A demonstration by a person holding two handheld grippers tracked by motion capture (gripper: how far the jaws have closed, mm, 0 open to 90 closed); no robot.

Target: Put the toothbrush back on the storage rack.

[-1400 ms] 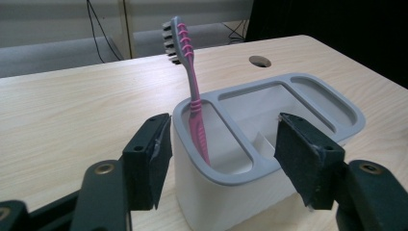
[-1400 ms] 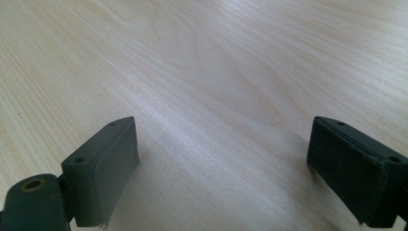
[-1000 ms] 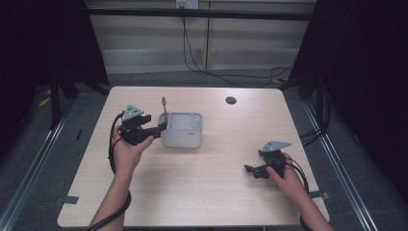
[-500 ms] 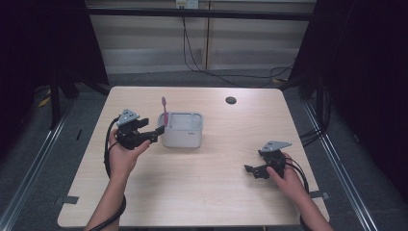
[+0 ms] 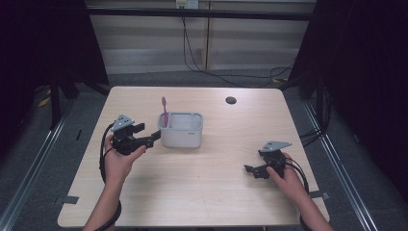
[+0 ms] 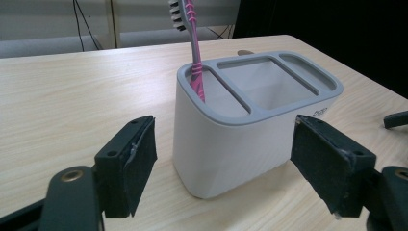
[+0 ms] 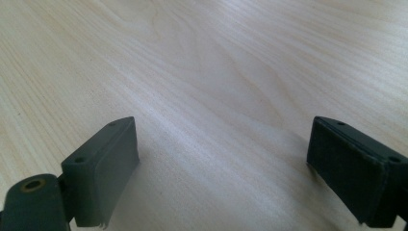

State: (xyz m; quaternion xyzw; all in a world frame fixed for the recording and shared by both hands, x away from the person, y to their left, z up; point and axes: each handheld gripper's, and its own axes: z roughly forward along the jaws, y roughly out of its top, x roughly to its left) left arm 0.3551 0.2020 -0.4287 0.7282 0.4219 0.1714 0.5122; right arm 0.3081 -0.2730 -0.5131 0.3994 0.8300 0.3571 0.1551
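Toothbrush (image 6: 195,62): pink, upright in left slot of white holder (image 5: 181,135), table (image 5: 231,202) centre-left. Your left gripper (image 5: 153,137): jaws apart, aimed at holder's left side, likely ready to steady it. Your right gripper (image 5: 250,169): jaws apart, parked near right, empty.

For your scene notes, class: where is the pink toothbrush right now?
In the high view the pink toothbrush stands in the left end compartment of the white holder, left of the table's centre, just beyond the open left gripper.
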